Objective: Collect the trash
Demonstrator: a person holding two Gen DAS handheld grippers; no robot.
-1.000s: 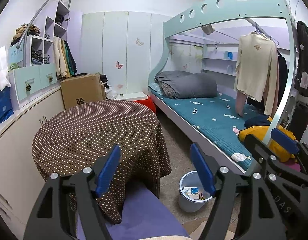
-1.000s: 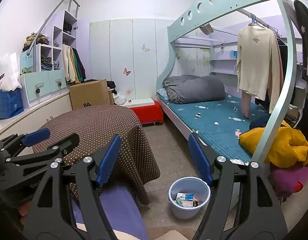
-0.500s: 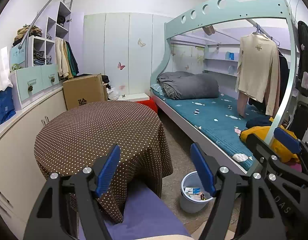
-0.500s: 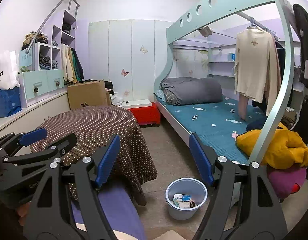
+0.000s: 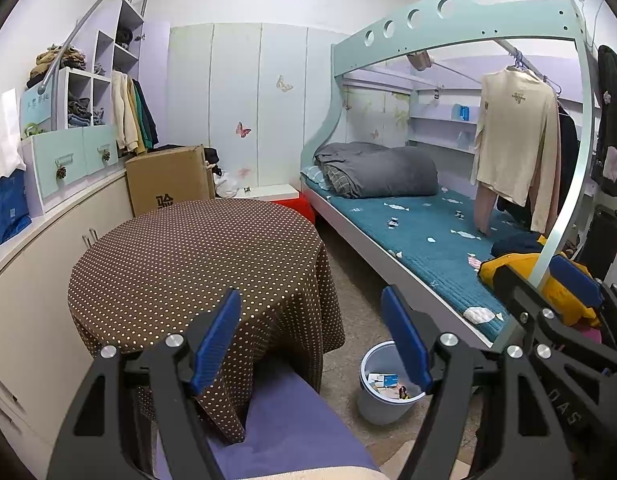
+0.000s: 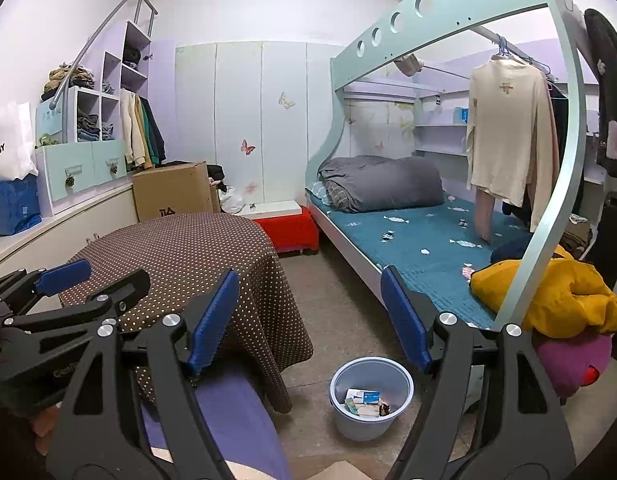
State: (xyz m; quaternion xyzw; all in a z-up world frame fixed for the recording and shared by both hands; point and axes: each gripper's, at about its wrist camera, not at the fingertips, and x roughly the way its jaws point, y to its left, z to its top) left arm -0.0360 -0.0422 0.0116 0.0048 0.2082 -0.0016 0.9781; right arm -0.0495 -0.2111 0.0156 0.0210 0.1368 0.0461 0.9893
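Left wrist view: left gripper (image 5: 310,340) wide, empty; bin (image 5: 378,404) on floor, near right, with trash (image 5: 384,383) inside.

Right wrist view: right gripper (image 6: 308,322) wide, empty. Searching step, likely; next calls for spotting scraps on bed (image 6: 408,236).

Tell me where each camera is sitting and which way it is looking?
Left wrist view: sits on the left gripper, looks along its open fingers over the dotted table toward the bed; the right gripper pokes in at the right edge.
Right wrist view: sits on the right gripper, faces the same way; the left gripper shows at the left edge.
Both share the table, bed, cardboard box and the bin holding trash on the floor.
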